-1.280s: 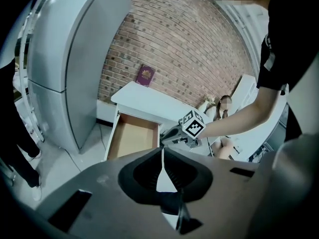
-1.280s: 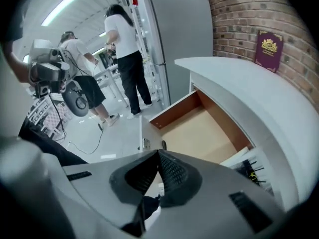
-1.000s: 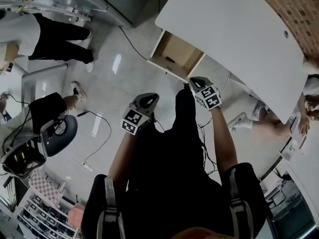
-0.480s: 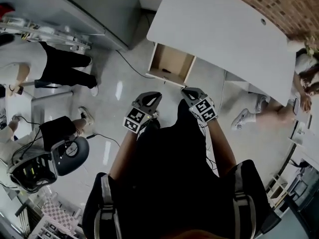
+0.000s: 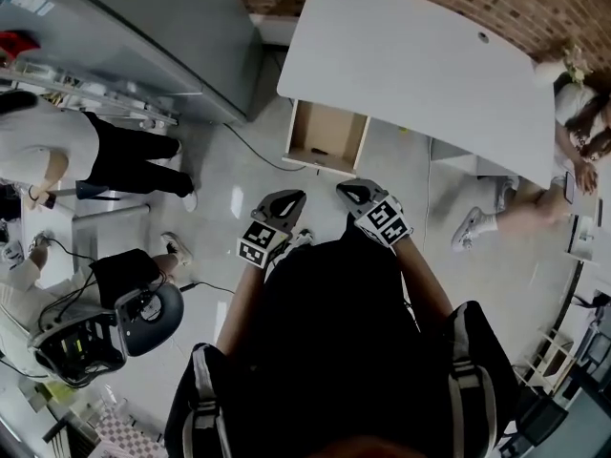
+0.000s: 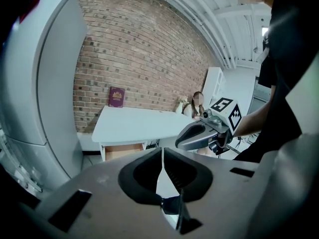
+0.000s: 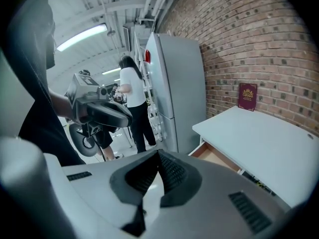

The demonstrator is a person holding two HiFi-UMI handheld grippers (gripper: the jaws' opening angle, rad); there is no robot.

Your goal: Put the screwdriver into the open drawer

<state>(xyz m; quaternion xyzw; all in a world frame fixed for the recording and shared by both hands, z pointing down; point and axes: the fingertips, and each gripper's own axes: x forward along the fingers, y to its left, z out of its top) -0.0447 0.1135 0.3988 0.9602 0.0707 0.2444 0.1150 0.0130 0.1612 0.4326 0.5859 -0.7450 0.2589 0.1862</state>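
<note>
black top [image 5: 334, 327], grey-striped black shoulder straps [image 5: 206, 389].

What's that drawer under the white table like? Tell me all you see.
The drawer is pulled open from under the white table, on the side nearest the tall grey cabinet. Its inside looks like light brown wood. A small dark item lies near its front; I cannot tell what.

Office: white desk [image 5: 410, 55], swivel chair [image 5: 145, 315]
</note>
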